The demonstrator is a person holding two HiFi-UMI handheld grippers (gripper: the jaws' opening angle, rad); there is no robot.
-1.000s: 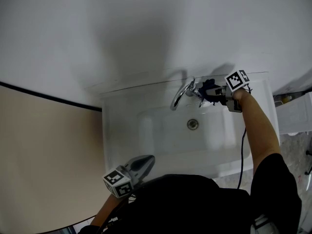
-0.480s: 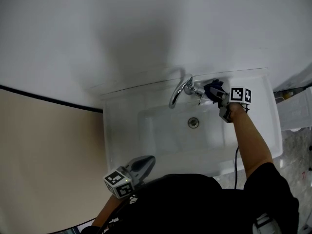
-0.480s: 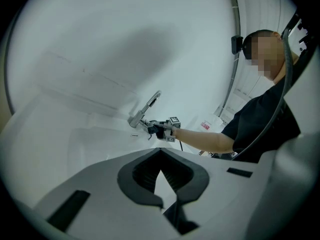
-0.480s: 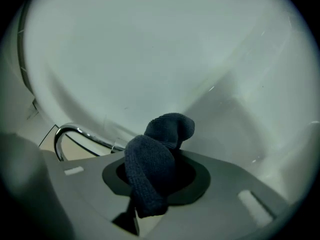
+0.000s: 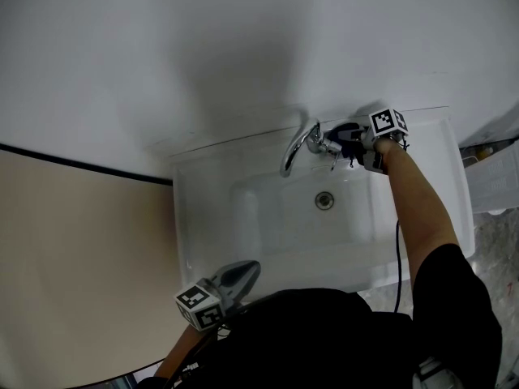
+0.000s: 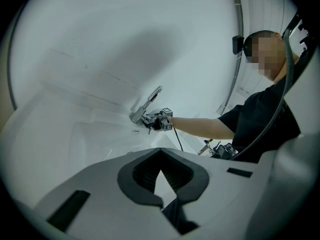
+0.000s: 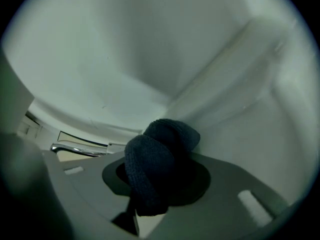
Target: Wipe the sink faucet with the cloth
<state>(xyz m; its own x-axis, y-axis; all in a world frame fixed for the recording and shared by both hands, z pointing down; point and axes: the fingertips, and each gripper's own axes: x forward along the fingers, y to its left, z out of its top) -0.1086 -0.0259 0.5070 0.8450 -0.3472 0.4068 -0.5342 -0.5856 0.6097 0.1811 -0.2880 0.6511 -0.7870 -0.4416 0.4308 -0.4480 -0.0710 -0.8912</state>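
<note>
Wall [image 5: 243,55]: plain white, rising right behind the sink's back edge.
Sink [image 5: 190,217]: a white basin below me. I see no water running.
Faucet [image 5: 296,154]: chrome, mounted at the middle of the back edge, with its spout arching out over the basin.
Left gripper [image 5: 235,275]: I hold it at the sink's front edge, near the left corner and well apart from the faucet. Its jaws are pressed together on nothing.
Right gripper [image 5: 350,143]: I hold it at the back edge, just right of the faucet base. Its jaws are pinching the cloth.
Cloth [image 7: 155,169]: dark blue, bunched into a wad that bulges out past my jaw tips. It is up against the faucet's right side at the base, as far as I can tell.
Drain [image 5: 324,200]: in the basin floor, below the faucet.
Progress: I judge the wiping is under way at the base. The spout and its left side look left to do. No view shows which parts are already clean.
</note>
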